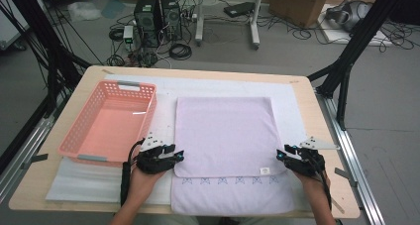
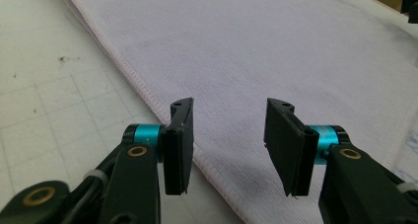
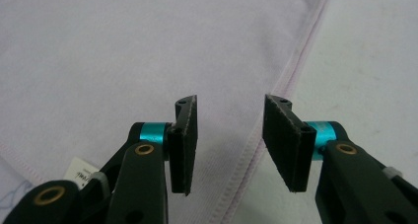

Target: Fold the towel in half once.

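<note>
Both jaws half open: left gripper (image 1: 179,156) and right gripper (image 1: 282,154) should straddle the towel's (image 1: 225,131) side hems squarely before pinching.

Towel (image 1: 223,136) near edge runs to bench (image 1: 317,111) front, picture's bottom cuts bench there; small label (image 1: 265,170) print too small to read; blue stitched motifs (image 1: 220,180) too small to make out; person's forearms cut off by bottom edge

No text can be read; the towel's (image 1: 225,136) small white label (image 1: 265,170) is too blurred.
</note>
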Motion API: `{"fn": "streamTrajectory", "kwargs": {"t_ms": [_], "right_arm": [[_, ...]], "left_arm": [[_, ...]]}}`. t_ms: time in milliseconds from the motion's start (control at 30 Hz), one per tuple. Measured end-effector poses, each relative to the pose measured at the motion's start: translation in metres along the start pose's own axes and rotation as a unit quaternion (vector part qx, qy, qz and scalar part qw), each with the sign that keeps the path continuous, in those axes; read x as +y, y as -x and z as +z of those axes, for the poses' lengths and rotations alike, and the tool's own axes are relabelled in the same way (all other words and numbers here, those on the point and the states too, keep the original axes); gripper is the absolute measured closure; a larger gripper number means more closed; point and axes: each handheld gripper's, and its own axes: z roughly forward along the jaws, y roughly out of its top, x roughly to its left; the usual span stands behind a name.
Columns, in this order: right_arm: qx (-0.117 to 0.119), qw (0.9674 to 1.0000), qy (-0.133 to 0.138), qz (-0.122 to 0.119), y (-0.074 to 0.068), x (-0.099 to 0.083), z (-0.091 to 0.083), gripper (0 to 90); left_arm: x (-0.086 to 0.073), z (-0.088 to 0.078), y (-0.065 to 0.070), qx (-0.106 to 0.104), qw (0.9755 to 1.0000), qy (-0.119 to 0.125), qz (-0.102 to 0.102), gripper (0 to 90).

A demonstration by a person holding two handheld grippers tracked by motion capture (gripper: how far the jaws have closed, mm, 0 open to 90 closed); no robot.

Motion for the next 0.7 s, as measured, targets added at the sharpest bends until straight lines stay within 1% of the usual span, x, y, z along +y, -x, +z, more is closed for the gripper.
{"fn": "streamTrajectory", "kwargs": {"t_ms": [33, 100, 200, 333, 367, 467, 567, 633, 700], "right_arm": [[-0.001, 1.0000, 0.000, -0.006, -0.001, -0.001, 0.000, 56.5], [-0.001, 1.0000, -0.001, -0.010, -0.004, -0.002, -0.001, 56.5], [-0.002, 0.9999, 0.000, -0.015, -0.008, -0.004, -0.004, 56.5], [-0.003, 0.9999, 0.004, -0.011, -0.015, -0.009, -0.012, 56.5], [-0.003, 0.9999, 0.007, -0.011, -0.016, -0.010, -0.014, 56.5], [-0.005, 0.9999, 0.007, -0.012, -0.022, -0.014, -0.019, 56.5], [-0.008, 0.9999, 0.005, -0.013, -0.026, -0.018, -0.025, 56.5], [-0.011, 0.9999, 0.005, -0.010, -0.029, -0.022, -0.029, 56.5], [-0.012, 0.9998, 0.005, -0.013, -0.030, -0.024, -0.032, 56.5]], "left_arm": [[-0.001, -0.001, 0.002, 0.001, 1.0000, -0.002, 0.003, 54.5], [-0.003, -0.004, 0.005, 0.001, 1.0000, -0.004, -0.001, 55.0], [-0.007, -0.010, 0.009, 0.001, 1.0000, -0.009, -0.001, 55.6], [-0.013, -0.021, 0.011, -0.001, 0.9998, -0.009, -0.017, 58.6], [-0.015, -0.024, 0.012, 0.002, 0.9998, -0.008, -0.018, 58.6], [-0.019, -0.031, 0.015, -0.001, 0.9997, -0.009, -0.022, 59.3], [-0.023, -0.033, 0.019, -0.004, 0.9995, -0.015, -0.026, 59.4], [-0.025, -0.034, 0.021, -0.007, 0.9994, -0.022, -0.025, 59.4], [-0.026, -0.033, 0.023, -0.007, 0.9993, -0.022, -0.029, 59.4]]}}
